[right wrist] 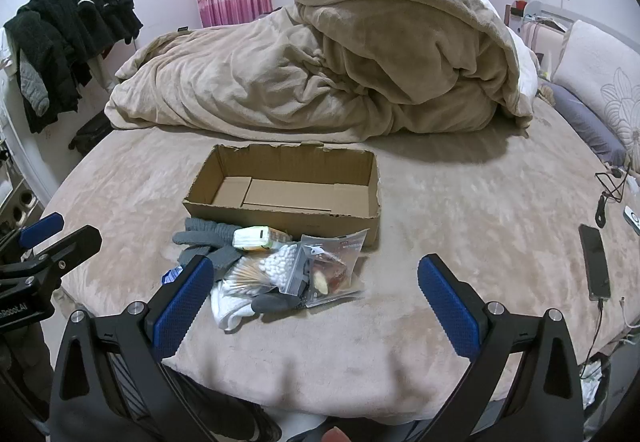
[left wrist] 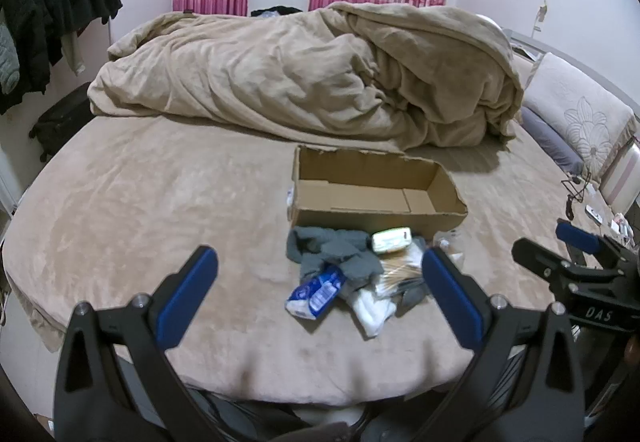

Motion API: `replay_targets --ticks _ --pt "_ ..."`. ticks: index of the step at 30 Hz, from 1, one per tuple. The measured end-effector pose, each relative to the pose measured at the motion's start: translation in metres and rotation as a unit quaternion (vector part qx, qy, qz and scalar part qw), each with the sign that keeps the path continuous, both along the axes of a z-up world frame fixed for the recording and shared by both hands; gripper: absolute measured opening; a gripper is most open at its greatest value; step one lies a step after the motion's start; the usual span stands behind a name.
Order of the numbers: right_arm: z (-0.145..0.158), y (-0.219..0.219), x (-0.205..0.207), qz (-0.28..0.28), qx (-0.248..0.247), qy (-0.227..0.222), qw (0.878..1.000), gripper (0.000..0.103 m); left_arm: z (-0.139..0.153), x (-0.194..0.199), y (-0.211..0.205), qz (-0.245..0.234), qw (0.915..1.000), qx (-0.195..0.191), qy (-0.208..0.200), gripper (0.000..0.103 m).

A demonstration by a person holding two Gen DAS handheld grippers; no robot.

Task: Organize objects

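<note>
An empty open cardboard box (left wrist: pixel 376 193) (right wrist: pixel 288 193) lies on the bed. In front of it is a small pile: grey socks (left wrist: pixel 332 254) (right wrist: pixel 208 234), a blue-white tissue pack (left wrist: pixel 316 292), a green-white packet (left wrist: pixel 392 240) (right wrist: pixel 252 238), a bag of cotton swabs (right wrist: pixel 264 270) (left wrist: pixel 400 274), a clear snack bag (right wrist: pixel 332 270) and a white sock (left wrist: pixel 372 312) (right wrist: pixel 232 308). My left gripper (left wrist: pixel 320 282) is open and empty, just short of the pile. My right gripper (right wrist: pixel 316 286) is open and empty, near the bed's front edge; it also shows in the left wrist view (left wrist: pixel 568 254).
A crumpled beige duvet (left wrist: pixel 312 81) (right wrist: pixel 320 69) fills the back of the bed. Pillows (right wrist: pixel 600 81) lie at the right. A phone (right wrist: pixel 596 262) with cables lies on the right edge. Dark clothes (left wrist: pixel 52 9) hang at the left.
</note>
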State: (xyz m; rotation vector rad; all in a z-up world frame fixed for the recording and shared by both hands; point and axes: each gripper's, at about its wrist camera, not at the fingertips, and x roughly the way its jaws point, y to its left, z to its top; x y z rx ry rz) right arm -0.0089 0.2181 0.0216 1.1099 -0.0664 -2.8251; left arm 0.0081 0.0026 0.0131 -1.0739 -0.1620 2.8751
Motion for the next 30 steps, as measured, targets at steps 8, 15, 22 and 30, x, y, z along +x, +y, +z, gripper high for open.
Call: replay_targets --ticks 8,15,22,30 --pt "-0.0005 0.0000 -0.0001 0.000 0.000 0.000 1.000 0.103 -0.0015 -0.0003 0.0001 -0.003 1.0000 0.002 -0.002 0.102" --pt "-0.0008 0.0003 -0.0001 0.000 0.000 0.000 1.000 0.103 -0.0018 -0.0005 -0.0008 -0.006 1.0000 0.004 -0.004 0.102" --pt "-0.0006 -0.0002 -0.0001 0.000 -0.001 -0.001 1.000 0.103 -0.0024 -0.0005 -0.0001 -0.008 1.0000 0.004 -0.003 0.102" --pt "-0.0004 -0.0003 0.0006 0.000 -0.001 -0.001 1.000 0.103 -0.0022 -0.0006 0.0000 -0.008 1.0000 0.004 -0.003 0.102"
